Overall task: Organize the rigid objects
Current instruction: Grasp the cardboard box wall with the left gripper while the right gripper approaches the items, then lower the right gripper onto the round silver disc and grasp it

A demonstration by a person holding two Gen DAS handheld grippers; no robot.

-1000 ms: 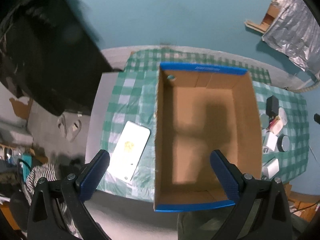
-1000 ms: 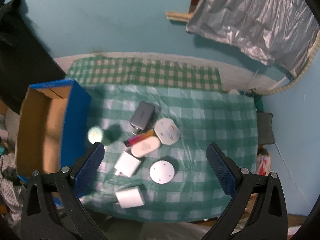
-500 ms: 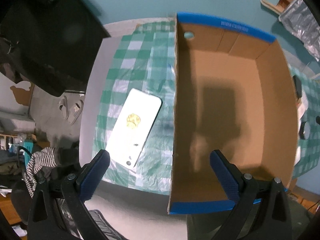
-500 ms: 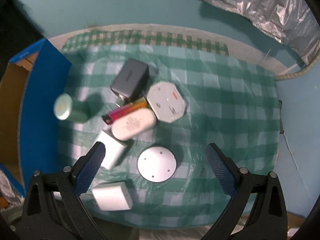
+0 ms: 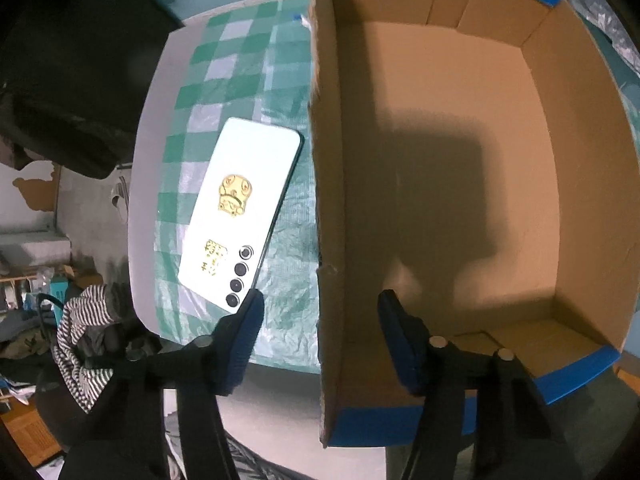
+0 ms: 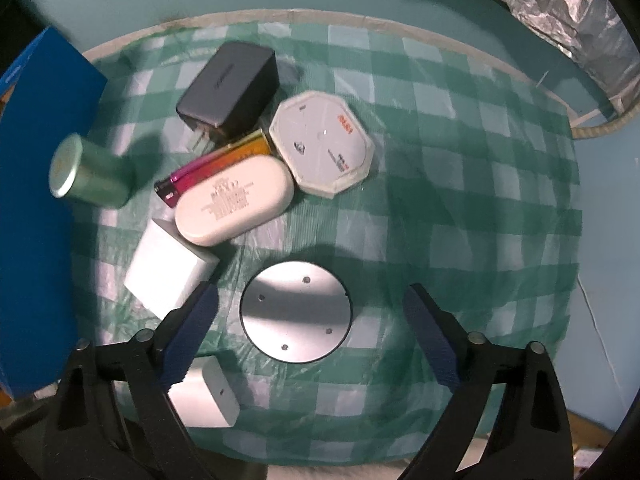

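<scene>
The task looks barely begun. The cardboard box point(image 5: 460, 168) shows a bare floor inside, with nothing placed in it as far as the left wrist view reaches. All the loose items lie on the checked surface point(image 6: 460, 208) outside it.

The left gripper point(image 5: 320, 320) points straight down and straddles the near left wall of the box: one finger hangs outside over the cloth, the other inside the box. Its jaws have just been closing to about half width, and the wall stands between them, but the pads do not appear to press on it yet. Just ahead of its outer finger lies a white phone point(image 5: 240, 212), face down, beside the box wall.

The right gripper point(image 6: 308, 320) also points straight down, with its jaws standing wide though they have just been closing a little. It holds nothing. A silver disc point(image 6: 296, 312) lies flat on the surface between its fingers, not touched by either pad.

Ahead of this gripper sit a white oval case point(image 6: 234, 200), a pink and orange lighter point(image 6: 216, 164), a dark charger point(image 6: 230, 84) and a white octagonal box point(image 6: 322, 144). To its left are a white cube adapter point(image 6: 168, 268), a second white adapter point(image 6: 204, 396) and a green canister point(image 6: 90, 172) lying beside the blue outer side of the box.

Judging from this, every item is left to move.
</scene>
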